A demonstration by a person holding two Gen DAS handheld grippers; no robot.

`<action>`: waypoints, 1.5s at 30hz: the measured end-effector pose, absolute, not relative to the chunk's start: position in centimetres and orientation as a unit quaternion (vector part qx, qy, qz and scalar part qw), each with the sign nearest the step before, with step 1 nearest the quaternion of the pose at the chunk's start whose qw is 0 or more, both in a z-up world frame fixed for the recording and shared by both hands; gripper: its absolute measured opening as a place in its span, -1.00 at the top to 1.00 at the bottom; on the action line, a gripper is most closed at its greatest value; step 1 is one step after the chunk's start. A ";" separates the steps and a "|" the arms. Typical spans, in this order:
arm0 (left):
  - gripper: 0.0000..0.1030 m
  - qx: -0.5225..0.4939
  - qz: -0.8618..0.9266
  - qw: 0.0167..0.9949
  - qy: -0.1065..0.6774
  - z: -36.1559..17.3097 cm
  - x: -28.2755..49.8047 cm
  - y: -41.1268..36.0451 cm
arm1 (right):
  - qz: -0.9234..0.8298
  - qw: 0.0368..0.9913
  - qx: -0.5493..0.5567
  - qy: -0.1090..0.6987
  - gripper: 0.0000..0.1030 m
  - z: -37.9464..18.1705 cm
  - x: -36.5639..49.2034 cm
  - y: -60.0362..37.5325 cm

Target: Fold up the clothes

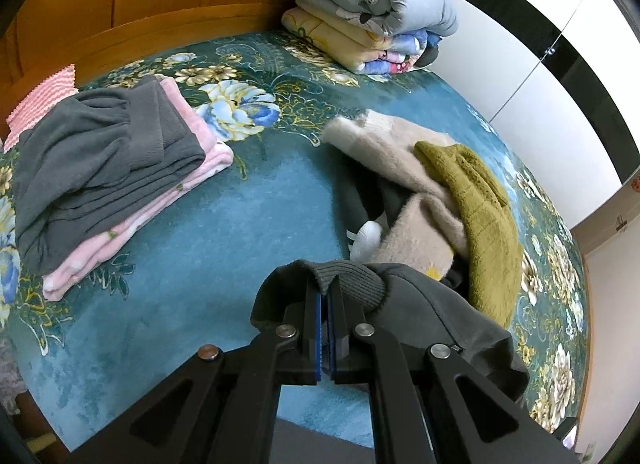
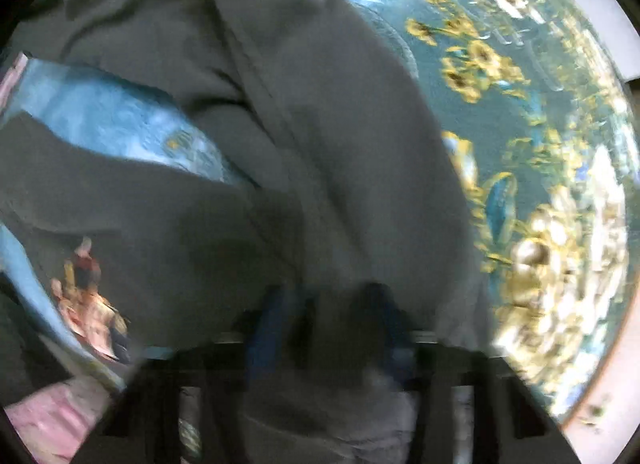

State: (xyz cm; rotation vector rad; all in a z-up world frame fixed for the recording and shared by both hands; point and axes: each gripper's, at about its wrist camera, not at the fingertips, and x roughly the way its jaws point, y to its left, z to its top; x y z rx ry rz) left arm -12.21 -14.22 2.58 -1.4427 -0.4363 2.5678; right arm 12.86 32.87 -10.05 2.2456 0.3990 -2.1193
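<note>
While its blue-padded jaws press together on a ribbed cuff, the left gripper (image 1: 325,296) holds a dark grey sweatshirt (image 1: 440,304) just above the teal floral bedspread (image 1: 224,224). The garment is plain, smooth-faced cotton with a ribbed knit band at the pinched end, and it trails toward four o'clock in the left wrist view. In the right wrist view the same grey cloth (image 2: 304,136) fills the centre, creased and blurred, and drapes over the right gripper (image 2: 332,320); its blue pads stand apart with fabric lying between them, though the blur hides whether they grip it. At two o'clock in the left view lies an unfolded heap: a beige fuzzy sweater (image 1: 400,156), an olive green knit (image 1: 480,204) and a black garment with white stripes (image 1: 364,216). At nine o'clock sits a folded stack, grey sweater (image 1: 100,160) on pink garment (image 1: 160,204). Folded quilts (image 1: 360,12) rest at twelve o'clock. No writing is legible anywhere.
</note>
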 end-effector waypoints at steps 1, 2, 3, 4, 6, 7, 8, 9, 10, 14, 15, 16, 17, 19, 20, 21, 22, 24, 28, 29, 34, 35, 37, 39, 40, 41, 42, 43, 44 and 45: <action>0.96 -0.484 0.858 0.081 -0.150 2.5 -12.3 -14.4 | -0.678 0.004 0.723 0.132 0.99 -9.9 12.8 33.4; 0.96 -0.485 0.857 0.079 -0.154 2.4 -12.3 -14.5 | -0.679 -0.003 0.723 0.126 1.00 -9.6 12.7 34.1; 0.96 -0.486 0.856 0.079 -0.157 2.3 -12.4 -14.6 | -0.683 -0.012 0.720 0.121 1.00 -9.1 12.3 34.8; 0.96 -0.487 0.855 0.079 -0.161 2.3 -12.5 -14.6 | -0.689 -0.022 0.715 0.120 1.00 -8.5 12.0 35.5; 0.96 -0.484 0.856 0.082 -0.164 2.6 -12.7 -14.3 | -0.704 -0.039 0.701 0.107 1.00 -6.9 11.1 37.0; 0.96 -0.481 0.857 0.085 -0.163 2.8 -12.7 -14.1 | -0.712 -0.037 0.696 0.085 1.00 -6.0 10.7 37.7; 0.96 -0.478 0.860 0.088 -0.158 3.2 -12.8 -13.9 | -0.719 -0.034 0.691 0.068 0.99 -5.2 10.4 38.3; 0.96 -0.475 0.862 0.091 -0.153 3.5 -12.8 -13.6 | -0.721 -0.028 0.689 0.060 0.93 -4.7 10.5 38.3; 0.96 -0.474 0.862 0.093 -0.151 3.6 -12.9 -13.4 | -0.719 -0.018 0.693 0.052 0.90 -4.6 10.7 37.9; 0.96 -0.477 0.860 0.095 -0.151 3.5 -13.0 -13.1 | -0.705 0.009 0.707 0.045 -0.26 -4.9 13.0 36.3; 0.96 -0.479 0.859 0.095 -0.153 3.4 -13.0 -13.1 | -0.704 0.017 0.709 0.051 -0.35 -5.4 13.8 35.6; 0.96 -0.481 0.858 0.094 -0.155 3.2 -13.0 -13.1 | -0.701 0.022 0.711 0.056 -0.35 -6.1 14.6 35.1; 0.96 -0.483 0.856 0.094 -0.156 3.0 -12.9 -13.1 | -0.695 0.025 0.716 0.064 -0.35 -7.0 15.1 34.6; 0.96 -0.486 0.855 0.093 -0.156 2.7 -12.7 -13.3 | -0.677 0.029 0.730 0.088 -0.35 -8.7 16.1 33.6; 0.96 -0.487 0.854 0.093 -0.156 2.5 -12.6 -13.3 | -0.670 0.030 0.734 0.106 -0.35 -9.4 16.5 33.1; 0.96 -0.488 0.854 0.092 -0.156 2.4 -12.5 -13.5 | -0.666 0.029 0.734 0.133 -0.35 -10.1 16.9 32.5; 0.96 -0.489 0.853 0.092 -0.157 2.4 -12.4 -13.7 | -0.662 0.027 0.733 0.155 -0.35 -10.7 17.1 32.1; 0.96 -0.489 0.852 0.091 -0.160 2.2 -12.2 -14.1 | -0.658 0.013 0.733 0.171 -0.27 -11.2 17.2 32.2; 0.96 -0.491 0.851 0.089 -0.164 1.8 -11.9 -15.1 | -0.680 -0.034 0.718 0.145 0.50 -8.9 15.6 34.7; 0.96 -0.492 0.850 0.089 -0.166 1.8 -11.9 -15.2 | -0.688 -0.046 0.711 0.140 0.74 -8.1 15.2 35.3; 0.96 -0.454 0.869 0.093 -0.174 3.8 -12.0 -15.7 | -0.736 -0.121 0.654 0.129 0.88 -2.6 12.7 39.7; 0.96 -0.442 0.875 0.096 -0.175 4.5 -12.0 -15.9 | -0.749 -0.139 0.637 0.122 0.88 -1.2 12.3 40.9; 0.96 -0.417 0.884 0.106 -0.183 5.8 -11.9 -16.5 | -0.777 -0.171 0.597 0.103 0.88 1.7 12.2 42.8; 0.96 -0.397 0.888 0.115 -0.200 6.4 -11.5 -17.7 | -0.798 -0.178 0.567 0.103 0.88 3.0 13.0 43.2; 0.96 -0.393 0.890 0.112 -0.203 6.2 -11.2 -18.4 | -0.805 -0.174 0.558 0.105 0.89 3.2 13.3 43.2; 0.96 -0.391 0.890 0.108 -0.207 5.8 -10.9 -19.1 | -0.802 -0.150 0.567 0.113 0.89 2.3 14.1 42.5; 0.96 -0.400 0.886 0.100 -0.215 4.9 -10.8 -20.0 | -0.792 -0.109 0.587 0.125 0.88 1.0 15.3 41.4; 0.96 -0.411 0.879 0.090 -0.225 3.8 -10.6 -20.9 | -0.781 -0.067 0.606 0.137 0.88 -0.3 16.5 40.3; 0.96 -0.424 0.870 0.077 -0.238 2.4 -10.2 -21.8 | -0.765 -0.032 0.625 0.154 0.89 -1.9 17.8 39.2; 0.96 -0.434 0.863 0.065 -0.250 1.0 -9.7 -22.7 | -0.749 -0.017 0.642 0.164 0.89 -3.5 18.7 38.6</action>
